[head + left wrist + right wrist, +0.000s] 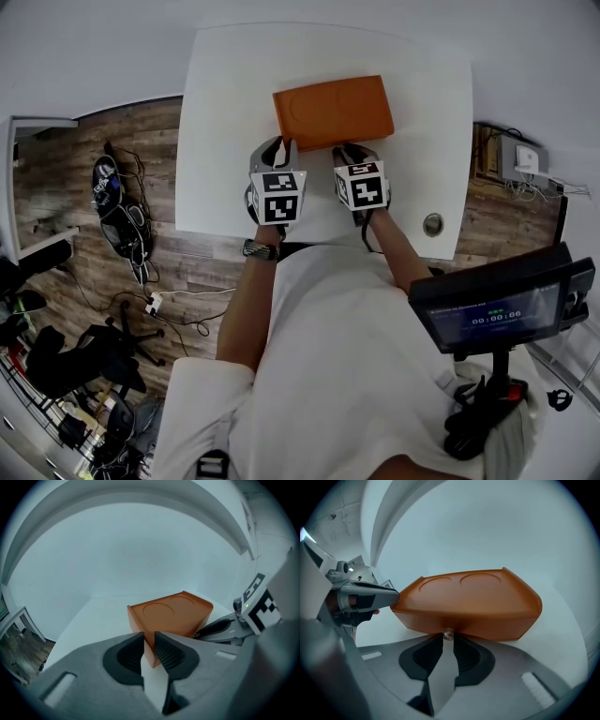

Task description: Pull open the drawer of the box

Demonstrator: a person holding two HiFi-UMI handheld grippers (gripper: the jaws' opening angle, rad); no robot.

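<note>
An orange box (333, 111) with two round hollows in its lid lies on the white table (422, 112); its drawer front faces me and looks closed. My left gripper (278, 143) is at the near left corner. In the left gripper view that corner of the box (168, 613) sits wedged between the nearly closed tips of the left gripper (149, 635). My right gripper (349, 148) is at the middle of the front. There the small round drawer knob (448, 633) sits between the very tips of the right gripper (448, 638), touching both.
A round cable hole (433, 224) is in the table's near right part. A screen on a stand (497, 305) is at my right. Cables and a black chair (94, 352) lie on the wooden floor to the left.
</note>
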